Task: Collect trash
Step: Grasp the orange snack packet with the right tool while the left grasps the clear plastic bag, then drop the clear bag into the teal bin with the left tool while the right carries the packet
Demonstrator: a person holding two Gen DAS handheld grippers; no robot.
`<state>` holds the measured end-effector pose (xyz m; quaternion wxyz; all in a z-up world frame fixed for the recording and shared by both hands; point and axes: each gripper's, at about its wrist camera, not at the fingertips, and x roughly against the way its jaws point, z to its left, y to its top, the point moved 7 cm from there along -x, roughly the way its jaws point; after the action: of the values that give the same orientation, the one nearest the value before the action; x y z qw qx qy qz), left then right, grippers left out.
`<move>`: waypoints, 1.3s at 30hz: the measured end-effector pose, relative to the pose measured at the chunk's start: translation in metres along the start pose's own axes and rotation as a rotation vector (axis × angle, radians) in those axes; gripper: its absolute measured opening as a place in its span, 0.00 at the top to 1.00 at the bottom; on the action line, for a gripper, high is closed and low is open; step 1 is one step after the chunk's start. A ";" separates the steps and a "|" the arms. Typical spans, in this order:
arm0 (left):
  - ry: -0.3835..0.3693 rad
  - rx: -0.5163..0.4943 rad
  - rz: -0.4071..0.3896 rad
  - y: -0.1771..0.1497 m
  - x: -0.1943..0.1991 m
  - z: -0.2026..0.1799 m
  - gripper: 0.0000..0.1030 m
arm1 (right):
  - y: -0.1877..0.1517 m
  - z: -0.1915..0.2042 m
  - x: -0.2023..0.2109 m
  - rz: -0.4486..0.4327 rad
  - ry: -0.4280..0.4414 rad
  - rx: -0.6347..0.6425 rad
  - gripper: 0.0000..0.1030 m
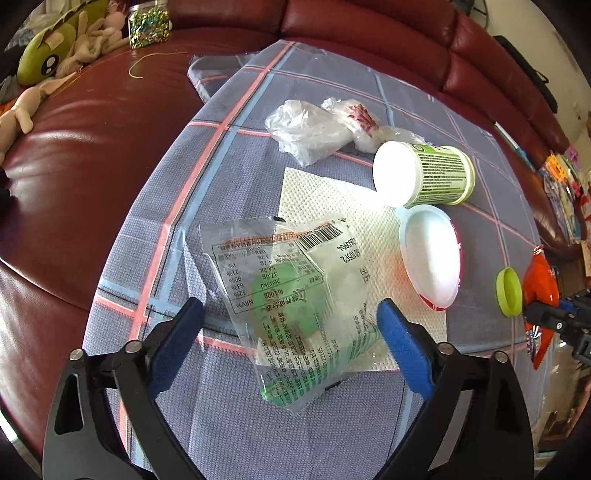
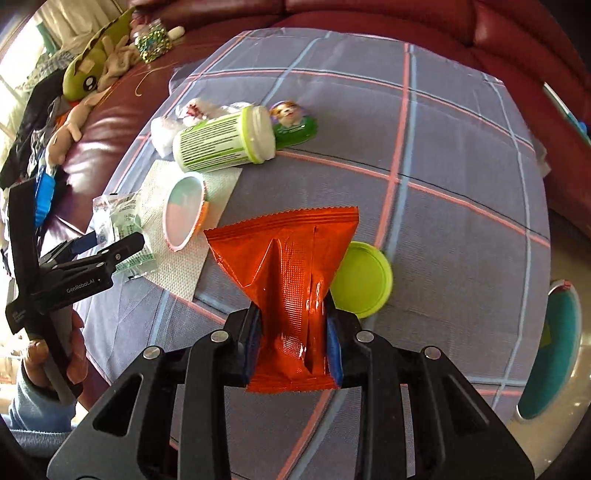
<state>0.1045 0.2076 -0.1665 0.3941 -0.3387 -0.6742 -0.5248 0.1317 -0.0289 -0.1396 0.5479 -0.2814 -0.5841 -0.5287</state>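
Observation:
My right gripper (image 2: 291, 343) is shut on an orange foil wrapper (image 2: 291, 266) and holds it above the checked cloth (image 2: 461, 166); the wrapper also shows in the left wrist view (image 1: 541, 291). My left gripper (image 1: 291, 332) is open, its blue pads on either side of a clear green-printed plastic wrapper (image 1: 295, 295) that lies partly on a white paper towel (image 1: 325, 195). A green-labelled tub (image 1: 428, 173) lies on its side, with a white cup (image 1: 432, 258) beside it. Crumpled clear plastic bags (image 1: 314, 129) lie farther back. A lime green lid (image 2: 364, 278) sits by the orange wrapper.
A red leather sofa (image 1: 92, 147) surrounds the clothed surface. Plush toys (image 1: 48, 55) and a glitter jar (image 1: 149, 26) sit on it at far left. A round foil lid with a cartoon face (image 2: 291, 122) lies behind the tub. A teal round bin (image 2: 554, 350) stands at the right edge.

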 end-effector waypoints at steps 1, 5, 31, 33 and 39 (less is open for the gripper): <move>-0.004 -0.007 -0.009 0.000 0.002 -0.001 0.27 | -0.001 -0.004 0.001 -0.002 0.003 -0.018 0.72; -0.023 -0.020 -0.029 0.001 0.012 -0.003 0.60 | -0.002 -0.018 0.006 -0.020 0.011 -0.070 0.72; -0.174 -0.224 -0.056 -0.008 0.061 -0.126 0.64 | -0.036 -0.093 0.041 -0.112 0.074 -0.223 0.72; -0.201 -0.255 -0.044 -0.009 0.059 -0.146 0.64 | -0.039 -0.104 0.045 -0.122 0.082 -0.244 0.72; -0.240 -0.373 -0.022 -0.011 0.051 -0.214 0.64 | -0.050 -0.142 0.062 -0.167 0.074 -0.309 0.72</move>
<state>0.1097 -0.0014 -0.0965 0.2356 -0.4587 -0.6111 -0.6006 0.1202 -0.1900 -0.1191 0.4734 -0.2932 -0.4966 -0.6658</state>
